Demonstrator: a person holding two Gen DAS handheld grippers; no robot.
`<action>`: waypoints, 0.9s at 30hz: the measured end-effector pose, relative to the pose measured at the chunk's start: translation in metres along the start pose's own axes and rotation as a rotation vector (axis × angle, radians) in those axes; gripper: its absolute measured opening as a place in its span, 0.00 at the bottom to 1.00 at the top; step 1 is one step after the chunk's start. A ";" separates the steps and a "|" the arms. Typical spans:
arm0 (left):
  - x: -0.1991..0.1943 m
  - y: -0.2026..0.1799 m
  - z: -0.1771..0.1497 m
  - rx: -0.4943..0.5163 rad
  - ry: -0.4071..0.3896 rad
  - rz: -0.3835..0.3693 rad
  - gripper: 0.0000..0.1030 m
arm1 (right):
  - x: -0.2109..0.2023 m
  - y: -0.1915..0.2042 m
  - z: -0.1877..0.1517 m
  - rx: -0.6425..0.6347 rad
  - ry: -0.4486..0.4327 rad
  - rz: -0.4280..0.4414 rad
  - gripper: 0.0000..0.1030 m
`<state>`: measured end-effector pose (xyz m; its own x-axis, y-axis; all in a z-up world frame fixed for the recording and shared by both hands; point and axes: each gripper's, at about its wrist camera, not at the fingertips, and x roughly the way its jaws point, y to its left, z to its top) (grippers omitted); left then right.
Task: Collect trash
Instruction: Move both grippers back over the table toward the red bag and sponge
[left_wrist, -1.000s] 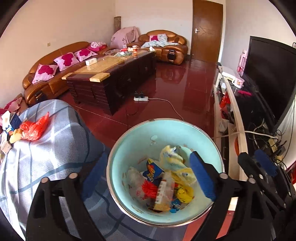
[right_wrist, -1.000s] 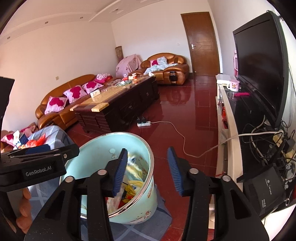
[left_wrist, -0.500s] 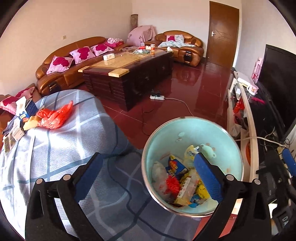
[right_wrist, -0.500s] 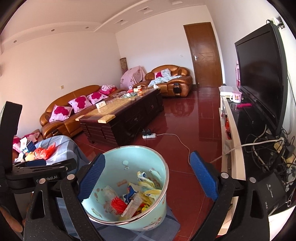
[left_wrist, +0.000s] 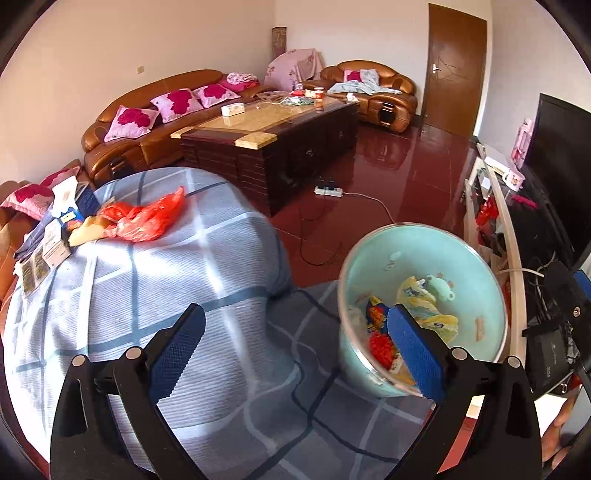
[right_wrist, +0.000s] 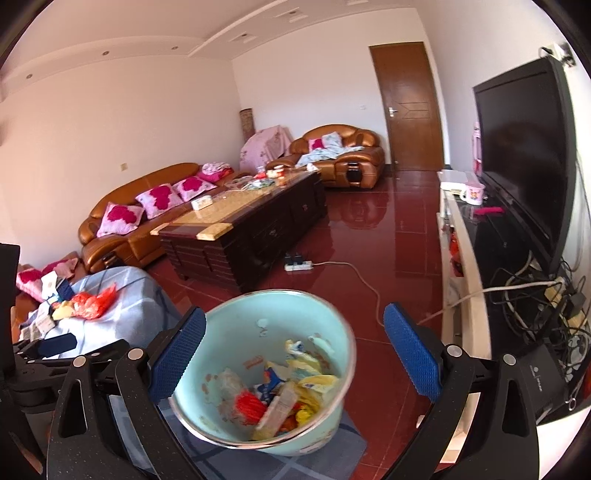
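Note:
A pale green bin (left_wrist: 476, 266) with crumpled wrappers in it stands on the blue checked cloth (left_wrist: 155, 295); it also shows in the right wrist view (right_wrist: 236, 328). A red plastic bag (left_wrist: 144, 218) lies with small boxes and papers (left_wrist: 55, 236) at the cloth's far left, and shows in the right wrist view (right_wrist: 92, 302). My left gripper (left_wrist: 295, 347) is open and empty above the cloth, left of the bin. My right gripper (right_wrist: 295, 354) is open and empty above the bin.
A dark coffee table (left_wrist: 273, 144) stands beyond the cloth, with a brown sofa (left_wrist: 155, 125) behind it. A power strip and cable (left_wrist: 328, 191) lie on the red floor. A TV stand (right_wrist: 476, 266) with a TV (right_wrist: 524, 158) and tangled cables runs along the right.
My right gripper has opened wide and risen above the bin. My left gripper has swung left, away from the bin and over the cloth; the red bag and boxes are nearer the middle of its view.

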<state>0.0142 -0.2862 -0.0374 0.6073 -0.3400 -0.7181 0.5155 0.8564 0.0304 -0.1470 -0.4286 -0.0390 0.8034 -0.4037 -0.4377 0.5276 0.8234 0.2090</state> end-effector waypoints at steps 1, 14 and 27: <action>-0.002 0.008 -0.002 -0.009 0.002 0.004 0.94 | 0.000 0.008 0.000 -0.014 0.005 0.014 0.93; -0.007 0.167 -0.029 -0.202 0.026 0.170 0.94 | 0.028 0.119 -0.006 -0.141 0.094 0.163 0.92; 0.022 0.326 -0.020 -0.338 0.036 0.321 0.94 | 0.142 0.263 -0.003 -0.167 0.312 0.292 0.92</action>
<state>0.1837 -0.0067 -0.0575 0.6794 -0.0288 -0.7332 0.0758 0.9966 0.0311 0.1043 -0.2682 -0.0491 0.7766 -0.0268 -0.6294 0.2195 0.9480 0.2304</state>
